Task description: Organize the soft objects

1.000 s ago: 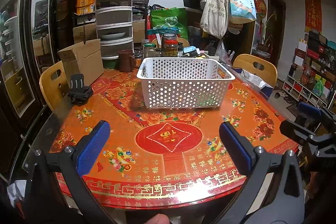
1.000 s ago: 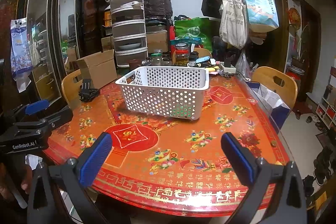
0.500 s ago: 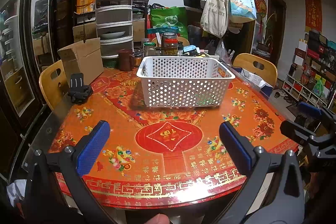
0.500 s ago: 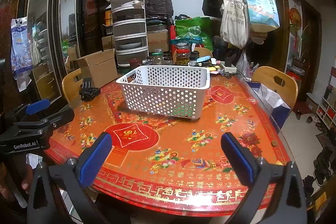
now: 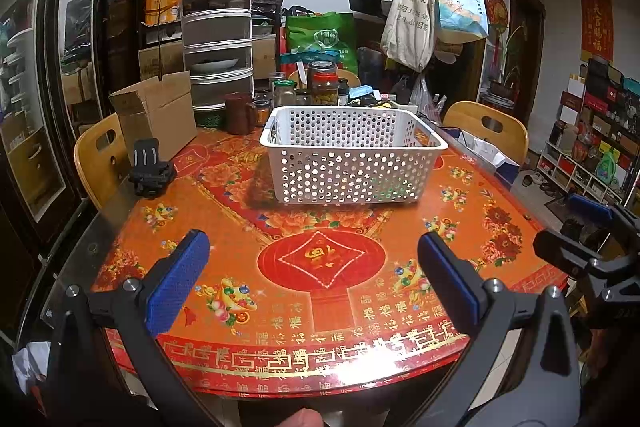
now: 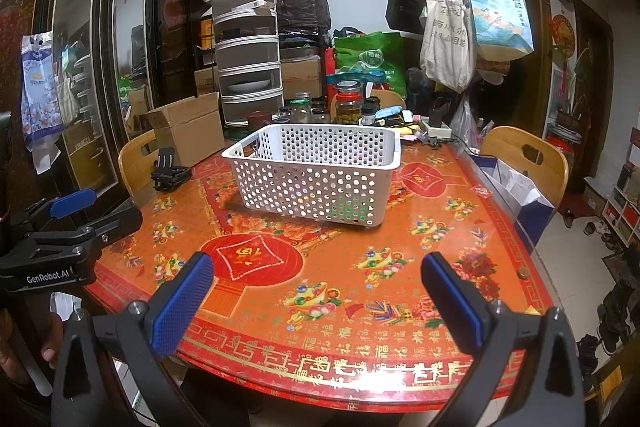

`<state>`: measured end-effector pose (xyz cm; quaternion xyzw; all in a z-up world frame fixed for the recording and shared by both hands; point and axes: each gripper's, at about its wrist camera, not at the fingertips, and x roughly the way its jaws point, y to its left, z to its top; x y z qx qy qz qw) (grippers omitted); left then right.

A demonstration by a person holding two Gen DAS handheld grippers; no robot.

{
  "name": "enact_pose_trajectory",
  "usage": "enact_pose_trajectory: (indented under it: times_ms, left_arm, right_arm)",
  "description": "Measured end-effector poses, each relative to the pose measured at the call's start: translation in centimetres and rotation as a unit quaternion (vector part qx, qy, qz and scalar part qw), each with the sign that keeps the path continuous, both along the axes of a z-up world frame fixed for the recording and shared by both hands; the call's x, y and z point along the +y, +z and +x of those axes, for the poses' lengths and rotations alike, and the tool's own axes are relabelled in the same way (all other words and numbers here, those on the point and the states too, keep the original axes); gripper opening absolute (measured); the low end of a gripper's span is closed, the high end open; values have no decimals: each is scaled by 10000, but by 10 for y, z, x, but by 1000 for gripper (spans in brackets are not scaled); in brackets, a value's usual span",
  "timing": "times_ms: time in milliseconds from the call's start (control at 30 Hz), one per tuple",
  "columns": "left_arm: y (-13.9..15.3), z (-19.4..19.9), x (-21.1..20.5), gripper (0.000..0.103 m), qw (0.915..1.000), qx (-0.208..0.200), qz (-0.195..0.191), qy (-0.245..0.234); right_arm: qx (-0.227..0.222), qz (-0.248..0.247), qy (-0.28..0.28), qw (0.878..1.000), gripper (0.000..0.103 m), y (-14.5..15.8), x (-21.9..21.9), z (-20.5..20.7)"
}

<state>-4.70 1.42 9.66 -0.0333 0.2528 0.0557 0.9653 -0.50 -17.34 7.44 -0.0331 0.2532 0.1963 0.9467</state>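
We find almost nothing has changed over the last second: both views sit a touch differently, yet the worktop (image 5: 328,279) and everything on it lie as before, so we judge the sorting either finished or paused, with no grab under way.

Going from largest down, the worktop with its red and orange patterned cover fills both views. The white perforated basket (image 5: 352,155) stands on it toward the far side, well apart from both tools. Something green (image 6: 347,207) shows through the holes low in the basket's near right corner; we take it for one of the soft things already put away, though its shape is too hidden to name. No other soft item lies loose on the cover.

The left tool (image 5: 312,275) hangs above the near edge with its blue pads spread wide and nothing between them. The right tool (image 6: 316,291) is likewise released and carries nothing.

The views differ in what they offer. The right wrist camera shows the green patch more clearly and catches the left tool from the side. The left wrist camera shows the right tool at its right edge. A cardboard box (image 5: 156,115) and a small black stand (image 5: 150,175) sit to the left, and a cluster of jars (image 5: 320,83) sits behind the basket.
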Motion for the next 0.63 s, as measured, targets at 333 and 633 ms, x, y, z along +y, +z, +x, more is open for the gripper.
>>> enact_pose_trajectory:
  times_ms: [333, 633]
  left_arm:
    - [-7, 1, -4, 103, 10000, 20, 47, -81]
    - [-4, -2, -7, 103, 9999, -55, 60, -129]
  right_arm:
    - [17, -25, 35, 10000, 103, -3, 2, -2]
    - [14, -24, 48, 10000, 103, -4, 4, -3]
